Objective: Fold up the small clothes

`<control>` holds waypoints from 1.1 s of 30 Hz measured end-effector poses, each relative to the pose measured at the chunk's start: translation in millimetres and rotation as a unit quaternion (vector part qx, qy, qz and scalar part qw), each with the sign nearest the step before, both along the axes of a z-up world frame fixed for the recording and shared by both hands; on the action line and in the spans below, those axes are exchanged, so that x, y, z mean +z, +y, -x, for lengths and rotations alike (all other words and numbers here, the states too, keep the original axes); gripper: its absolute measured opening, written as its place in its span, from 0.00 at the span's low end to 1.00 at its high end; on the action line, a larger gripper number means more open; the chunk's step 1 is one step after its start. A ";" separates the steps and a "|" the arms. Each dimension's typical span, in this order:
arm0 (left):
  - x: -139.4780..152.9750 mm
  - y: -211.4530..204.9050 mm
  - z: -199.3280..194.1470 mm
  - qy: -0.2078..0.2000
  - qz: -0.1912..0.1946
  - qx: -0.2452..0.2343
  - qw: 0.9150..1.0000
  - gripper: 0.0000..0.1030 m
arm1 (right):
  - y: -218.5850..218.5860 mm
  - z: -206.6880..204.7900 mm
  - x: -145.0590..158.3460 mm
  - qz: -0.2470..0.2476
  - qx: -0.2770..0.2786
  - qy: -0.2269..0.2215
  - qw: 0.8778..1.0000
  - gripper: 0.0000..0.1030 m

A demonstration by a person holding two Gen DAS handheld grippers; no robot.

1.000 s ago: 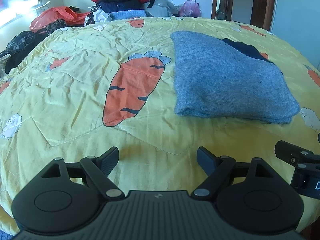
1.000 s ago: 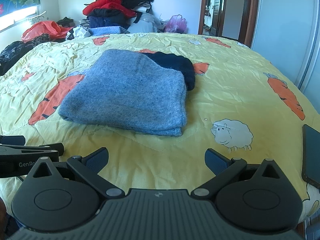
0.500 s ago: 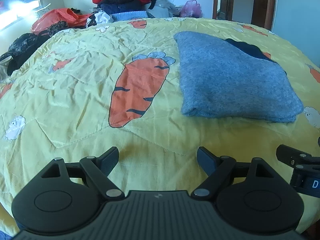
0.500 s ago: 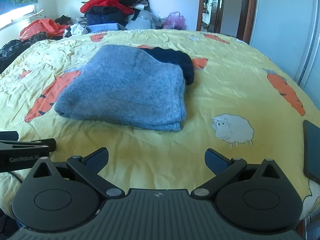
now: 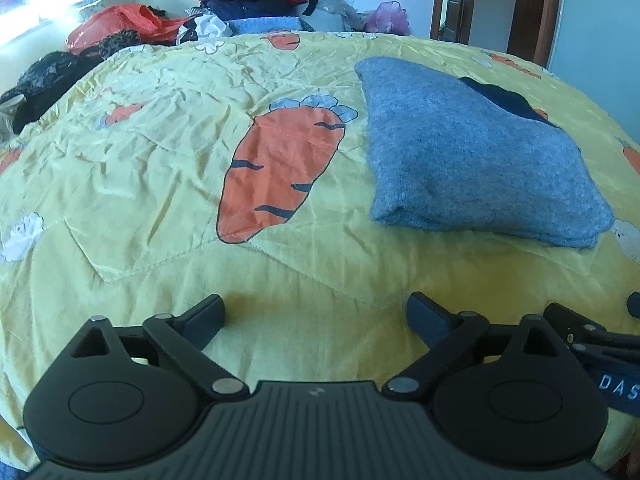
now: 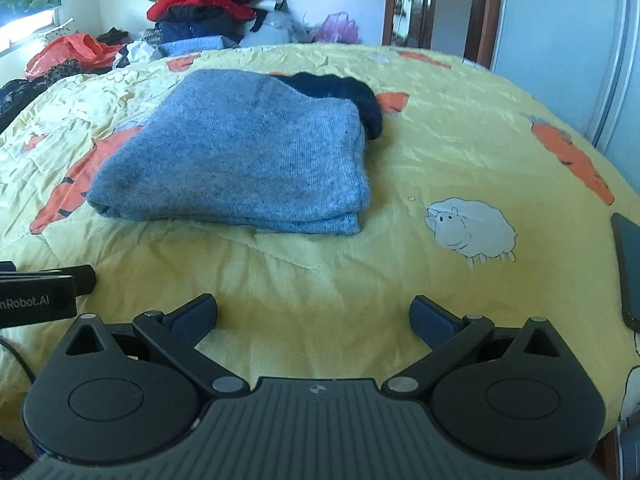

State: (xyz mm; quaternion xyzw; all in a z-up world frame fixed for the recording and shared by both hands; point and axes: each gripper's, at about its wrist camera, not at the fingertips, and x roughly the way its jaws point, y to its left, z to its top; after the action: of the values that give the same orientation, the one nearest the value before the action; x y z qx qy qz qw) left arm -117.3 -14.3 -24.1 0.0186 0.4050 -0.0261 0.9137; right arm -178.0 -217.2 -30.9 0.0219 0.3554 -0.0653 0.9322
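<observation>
Left gripper [image 5: 316, 316]: fingers spread wide, nothing between them, low over the yellow bedspread [image 5: 160, 184]. Right gripper [image 6: 314, 316]: likewise wide apart and holding nothing, over bare bedspread.

Folded grey-blue sweater [image 6: 240, 152] lies flat on the bedspread, at about 11 o'clock from the right gripper, 1 o'clock from the left; well apart from both. A dark navy garment [image 6: 344, 92] pokes out from under its far right corner.

Orange carrot print [image 5: 280, 172] just beside the sweater's left edge in the left view. Sheep print [image 6: 472, 232] at 1 o'clock of the right gripper. Dark phone [image 6: 628, 272] at 3 o'clock, near the bed edge. Heap of clothes [image 6: 212, 0] at 12 o'clock beyond the bed.
</observation>
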 end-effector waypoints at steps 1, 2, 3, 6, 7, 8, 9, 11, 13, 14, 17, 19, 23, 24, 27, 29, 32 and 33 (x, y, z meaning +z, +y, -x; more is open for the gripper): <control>-0.5 -0.3 0.4 0.000 -0.002 0.001 1.000 0.99 | 1.2 2.0 -0.9 0.002 -0.003 -0.007 1.000 1.00; -0.7 -0.4 0.8 -0.001 -0.002 0.002 1.000 0.99 | 2.2 3.4 -1.7 0.004 -0.004 -0.011 1.000 1.00; -0.8 -0.2 1.0 -0.002 -0.001 0.002 1.000 1.00 | 2.3 3.8 -1.8 0.004 -0.004 -0.013 1.000 1.00; -1.7 -0.1 1.7 -0.005 0.000 0.003 1.000 1.00 | 0.8 2.3 -1.4 0.003 -0.004 -0.013 1.000 1.00; -2.0 0.0 2.2 -0.006 0.000 0.003 1.000 1.00 | 0.6 2.5 -1.6 0.004 -0.004 -0.014 1.000 1.00; -2.4 0.0 2.9 -0.008 0.000 0.003 1.000 1.00 | 0.7 3.0 -2.1 0.004 -0.003 -0.017 1.000 1.00; -2.9 0.1 3.6 -0.011 0.001 0.003 1.000 1.00 | 1.1 4.0 -2.9 0.005 -0.003 -0.020 1.000 1.00; -4.2 0.4 6.3 -0.021 0.002 0.002 1.000 1.00 | 1.8 6.5 -4.5 0.006 -0.001 -0.030 1.000 1.00; -5.1 1.1 8.6 -0.029 0.002 0.000 1.000 1.00 | 2.7 9.4 -6.8 0.008 -0.002 -0.042 0.999 1.00; -5.2 1.1 9.0 -0.030 0.002 0.000 1.000 1.00 | 3.3 10.6 -7.5 0.010 -0.003 -0.046 0.999 1.00; -4.5 1.4 8.4 -0.028 0.002 -0.001 1.000 1.00 | 3.7 10.8 -7.4 0.010 -0.004 -0.048 0.999 1.00; -4.3 1.4 8.3 -0.029 0.002 -0.001 1.000 1.00 | 4.4 11.0 -7.7 0.010 -0.004 -0.048 0.999 1.00; -4.4 1.5 8.3 -0.029 0.002 -0.001 1.000 1.00 | 4.7 10.7 -7.7 0.011 -0.005 -0.049 0.999 1.00; -4.6 1.5 8.5 -0.028 0.002 -0.001 1.000 1.00 | 4.7 10.7 -7.8 0.011 -0.005 -0.049 0.999 1.00; -4.4 1.5 8.3 -0.029 0.002 -0.001 1.000 1.00 | 4.7 10.7 -7.8 0.011 -0.005 -0.049 0.999 1.00; -4.4 1.6 8.2 -0.028 0.002 -0.001 1.000 1.00 | 4.6 10.6 -7.8 0.011 -0.004 -0.049 0.999 1.00; -4.4 1.3 8.2 -0.028 0.002 -0.001 1.000 1.00 | 4.7 10.6 -7.8 0.011 -0.004 -0.049 0.999 1.00; -4.7 1.3 8.6 -0.028 0.002 -0.001 1.000 1.00 | 4.9 10.9 -7.8 0.011 -0.005 -0.049 0.999 1.00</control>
State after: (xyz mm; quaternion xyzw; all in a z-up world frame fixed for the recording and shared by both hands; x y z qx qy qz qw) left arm -125.9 -13.0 -28.7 0.0176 0.3788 -0.0271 0.9249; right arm -188.8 -212.3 -38.7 0.0168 0.3086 -0.0722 0.9483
